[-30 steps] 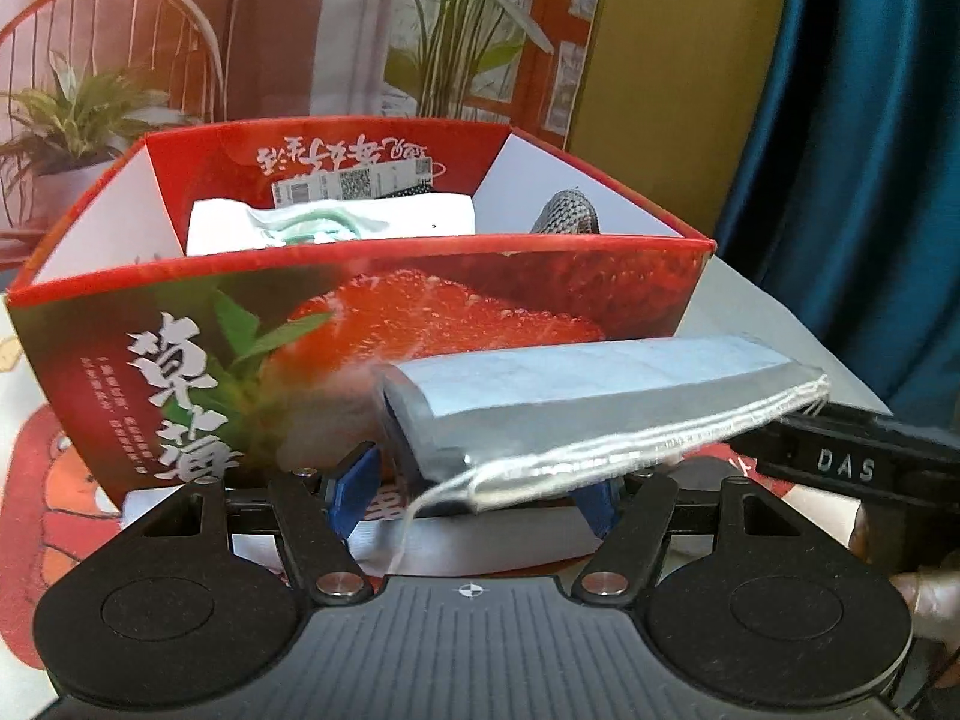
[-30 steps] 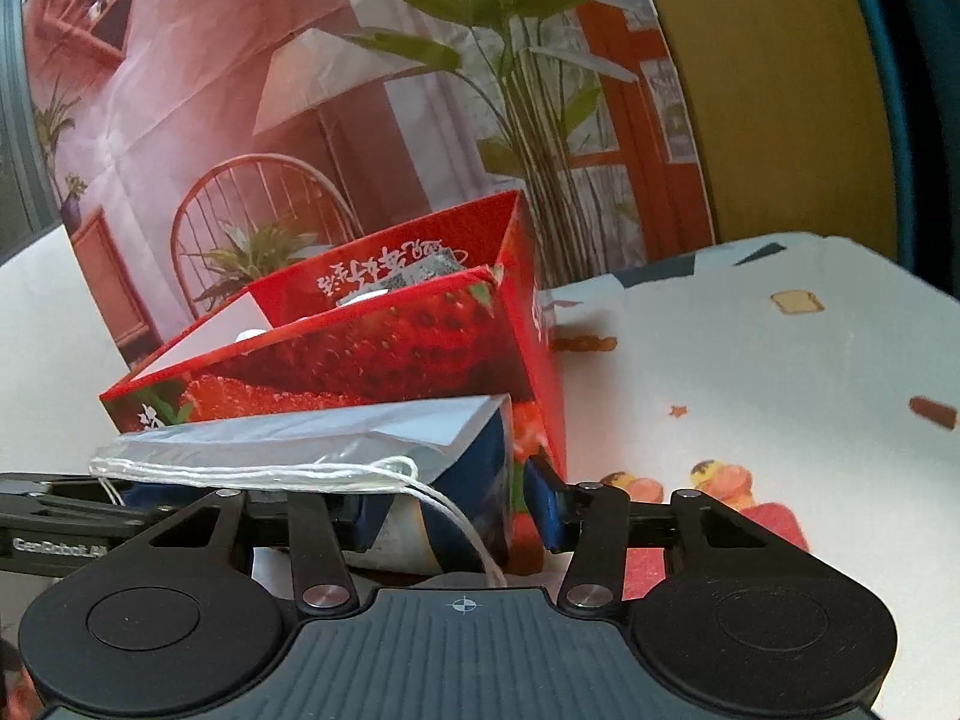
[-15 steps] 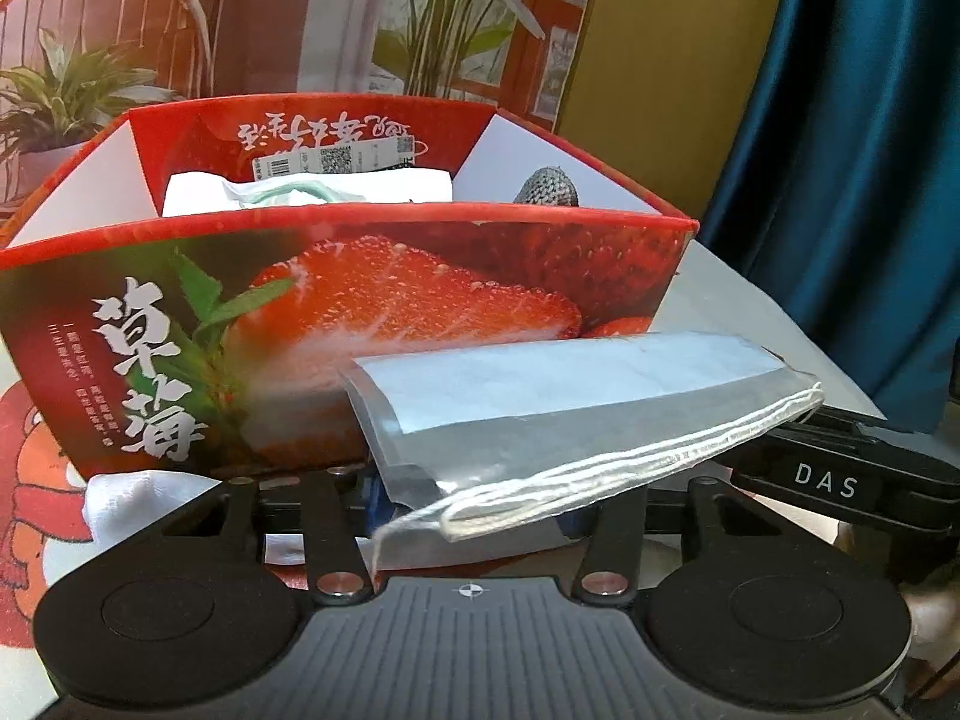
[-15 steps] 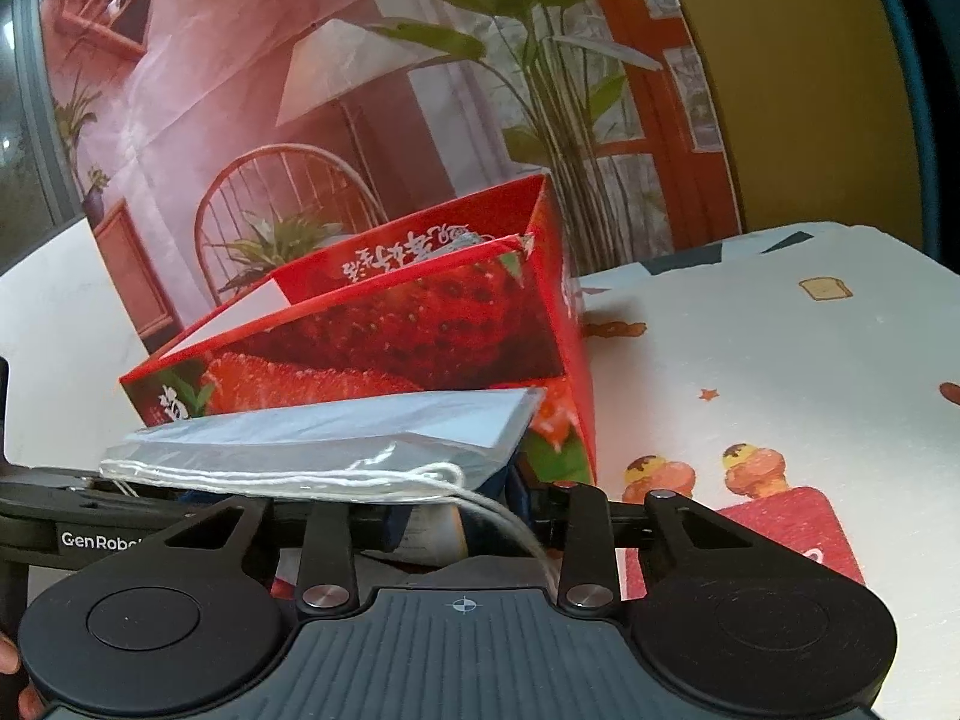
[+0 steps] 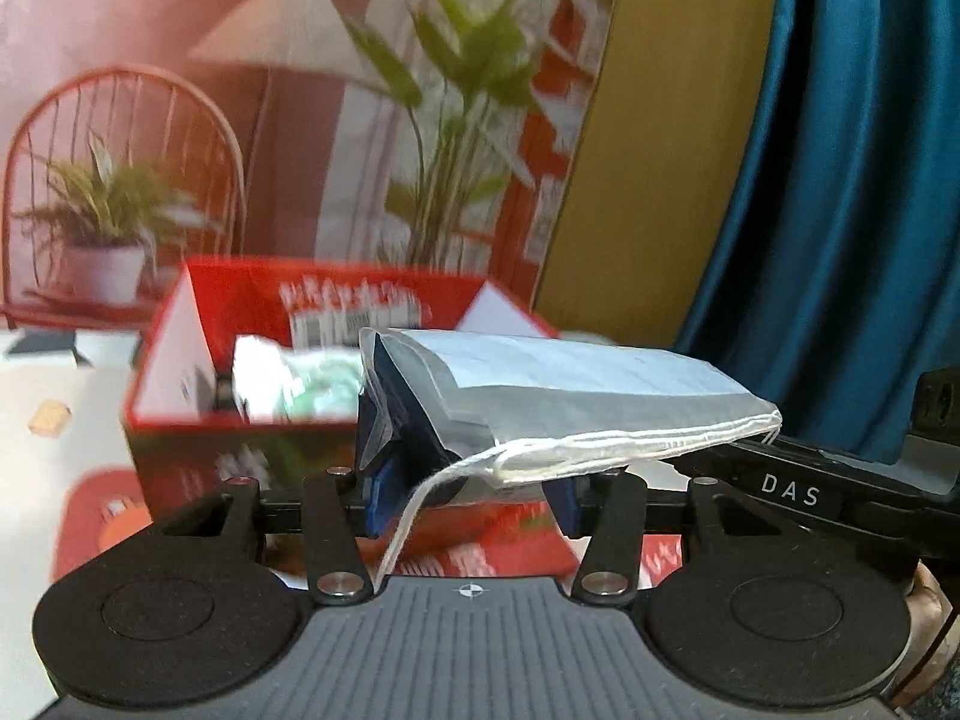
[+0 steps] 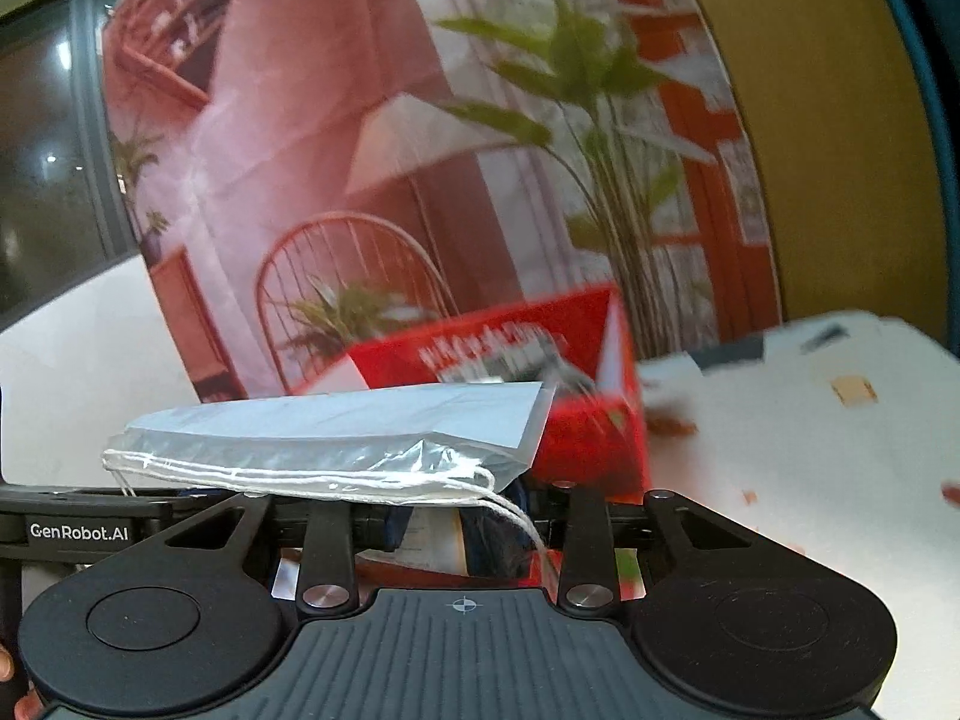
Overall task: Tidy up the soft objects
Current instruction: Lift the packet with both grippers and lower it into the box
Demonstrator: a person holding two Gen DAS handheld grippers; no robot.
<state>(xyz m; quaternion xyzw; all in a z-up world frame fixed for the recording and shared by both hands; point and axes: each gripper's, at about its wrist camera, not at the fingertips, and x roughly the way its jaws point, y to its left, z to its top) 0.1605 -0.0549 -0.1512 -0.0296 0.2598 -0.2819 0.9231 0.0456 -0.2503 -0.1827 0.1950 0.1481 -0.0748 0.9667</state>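
You hold the packet of masks (image 5: pixel 558 402) level, your left claw (image 5: pixel 471 495) clamped on one end and your right claw (image 6: pixel 462 519) on the other. Gripped so, it cannot sag while it hangs above the worktop (image 6: pixel 780 420), near the red box (image 5: pixel 180 414) where soft things lie

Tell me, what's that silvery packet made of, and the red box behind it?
The silvery packet looks like thin glossy plastic film: it crinkles and shines, with white string at its edge, probably cotton. Both grippers, left and right, hold it. The red box seems printed cardboard: stiff folded walls, white inside, glossy outside.
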